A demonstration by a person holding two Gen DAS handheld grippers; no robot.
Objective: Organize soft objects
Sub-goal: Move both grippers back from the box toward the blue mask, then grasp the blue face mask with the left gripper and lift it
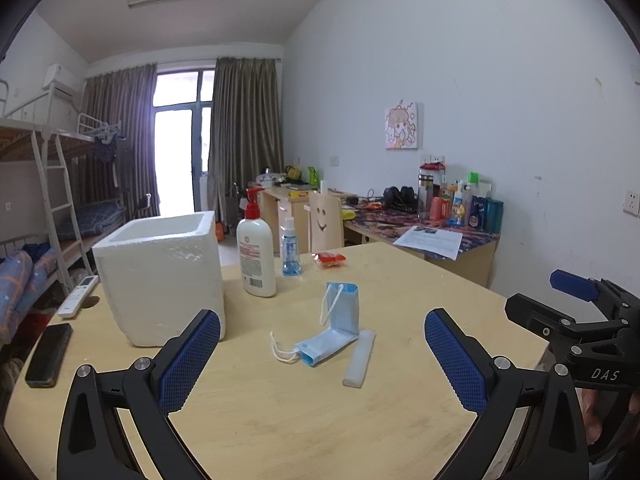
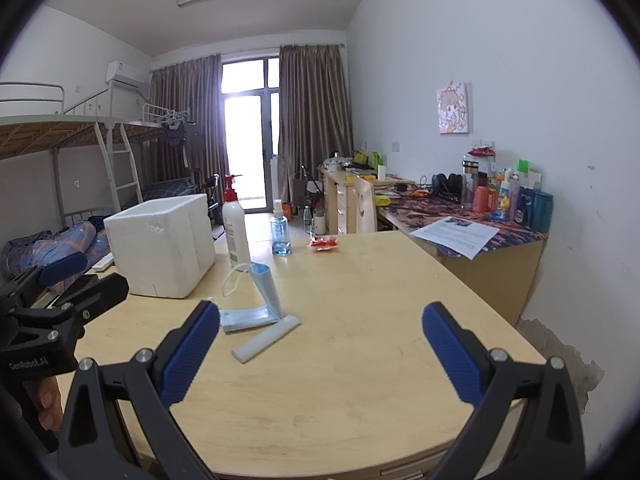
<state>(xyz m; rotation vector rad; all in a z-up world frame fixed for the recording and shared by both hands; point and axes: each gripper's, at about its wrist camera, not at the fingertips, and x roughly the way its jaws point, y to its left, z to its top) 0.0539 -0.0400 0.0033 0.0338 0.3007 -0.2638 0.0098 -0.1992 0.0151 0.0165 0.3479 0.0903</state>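
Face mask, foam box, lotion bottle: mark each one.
face mask (image 1: 329, 345), left wrist view, on the flat folded half.
foam box (image 1: 160, 276), left wrist view, on the front wall.
lotion bottle (image 2: 236, 236), right wrist view, on the white body.

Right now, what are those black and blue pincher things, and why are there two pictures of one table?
They are two claws that a person holds, one in each hand, each with a camera looking out along its fingers. One picture comes from the left claw, the other from the right claw. Both are open and hold nothing. On the wooden table lie a folded blue face mask, a white foam box, a lotion pump bottle and a small spray bottle.
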